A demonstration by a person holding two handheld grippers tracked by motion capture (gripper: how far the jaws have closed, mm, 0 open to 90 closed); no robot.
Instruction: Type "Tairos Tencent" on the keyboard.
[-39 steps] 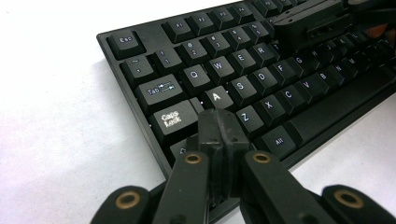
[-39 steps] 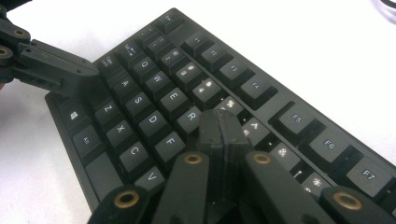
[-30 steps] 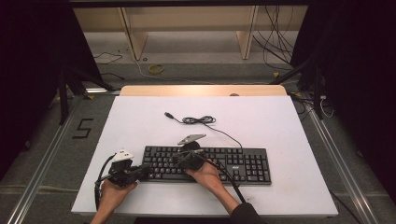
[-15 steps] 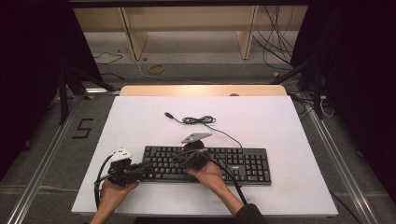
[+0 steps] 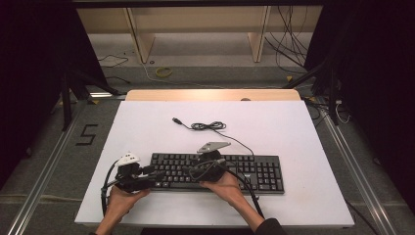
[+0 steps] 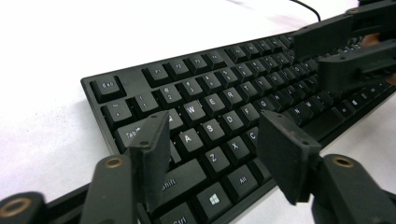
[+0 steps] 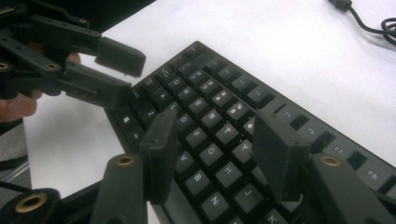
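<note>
High view: keyboard (image 5: 218,171) lies flat, lower centre of frame, on the white table (image 5: 293,127), its cable (image 5: 208,126) trailing toward upper centre. Probably set square to the person for key work.

Left gripper view: left gripper (image 6: 219,154) over the A–Z keys, jaws just opened wide, nothing between them.

Right gripper view: right gripper (image 7: 219,149) above the G/H keys, jaws likewise just opened, holding nothing.

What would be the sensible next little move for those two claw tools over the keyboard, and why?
Probably lift both tools clear of the keyboard. The left gripper and the right gripper have just been opening, and their jaws now stand apart over the keys with nothing between them. The keyboard lies flat on the white table, so nothing seems left to hold.
</note>
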